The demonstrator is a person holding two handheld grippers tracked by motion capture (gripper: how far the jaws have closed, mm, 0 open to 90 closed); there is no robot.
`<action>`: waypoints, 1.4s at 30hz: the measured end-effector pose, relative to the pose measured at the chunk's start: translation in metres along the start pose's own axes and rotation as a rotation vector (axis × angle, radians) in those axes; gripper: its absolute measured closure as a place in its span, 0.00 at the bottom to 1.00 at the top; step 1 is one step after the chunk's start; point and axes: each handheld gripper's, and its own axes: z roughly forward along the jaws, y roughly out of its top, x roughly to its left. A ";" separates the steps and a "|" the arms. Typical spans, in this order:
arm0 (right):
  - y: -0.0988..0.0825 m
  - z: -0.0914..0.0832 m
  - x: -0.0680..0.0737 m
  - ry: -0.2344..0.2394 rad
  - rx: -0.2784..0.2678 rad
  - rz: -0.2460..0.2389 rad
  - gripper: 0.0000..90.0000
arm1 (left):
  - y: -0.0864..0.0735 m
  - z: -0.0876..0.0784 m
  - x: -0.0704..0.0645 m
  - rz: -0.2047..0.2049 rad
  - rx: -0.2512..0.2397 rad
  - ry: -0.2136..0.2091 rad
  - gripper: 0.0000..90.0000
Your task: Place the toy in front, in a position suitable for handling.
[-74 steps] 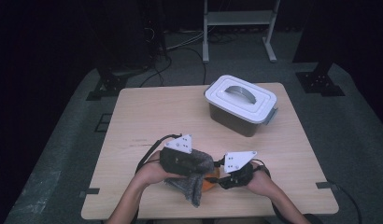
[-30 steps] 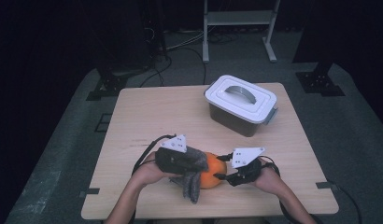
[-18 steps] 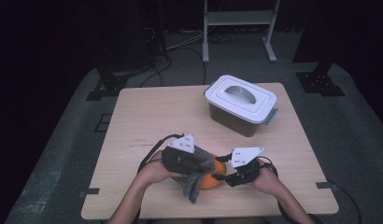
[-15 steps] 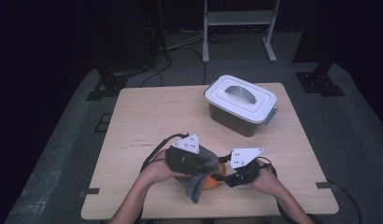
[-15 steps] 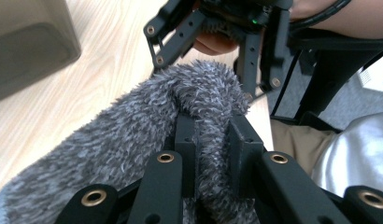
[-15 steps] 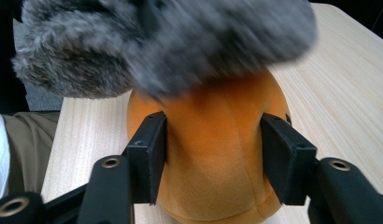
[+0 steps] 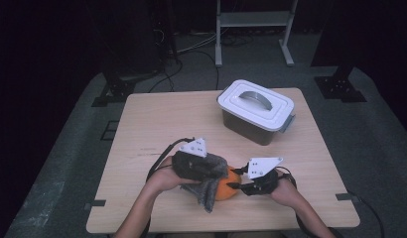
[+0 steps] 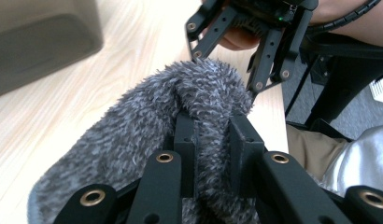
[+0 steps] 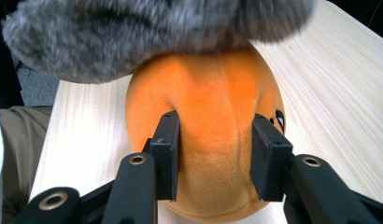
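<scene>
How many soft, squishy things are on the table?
2. An orange plush toy sits near the table's front edge, squeezed by the right tongs. A grey fuzzy cloth lies over it, pinched by the left tongs. The closed box could hide more.

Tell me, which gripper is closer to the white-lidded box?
Right. The right gripper pinches the orange plush below the box; the left gripper, clamping grey fuzzy cloth, sits farther left.

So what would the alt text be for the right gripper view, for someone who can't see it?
Two black claw jaws of the right claw pinch a soft orange plush toy resting on a pale wooden table. The jaws have just been closing on it, and a fuzzy grey cloth drapes over the toy's top.
</scene>
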 end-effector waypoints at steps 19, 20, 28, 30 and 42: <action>-0.003 -0.003 -0.004 0.013 0.006 0.002 0.65 | -0.045 -0.031 0.009 -0.074 -0.011 0.037 0.83; -0.003 -0.003 -0.005 0.012 0.002 0.009 0.65 | -0.047 -0.033 0.010 -0.076 -0.021 0.040 0.83; 0.003 -0.002 0.000 0.001 0.004 -0.018 0.65 | -0.045 -0.035 0.011 -0.078 -0.065 0.016 0.83; 0.005 -0.001 0.002 -0.002 0.007 -0.036 0.65 | -0.038 -0.031 0.010 -0.063 -0.069 0.004 0.83; 0.003 -0.002 0.004 0.002 0.004 -0.039 0.57 | -0.016 0.001 0.002 -0.021 -0.034 -0.057 0.83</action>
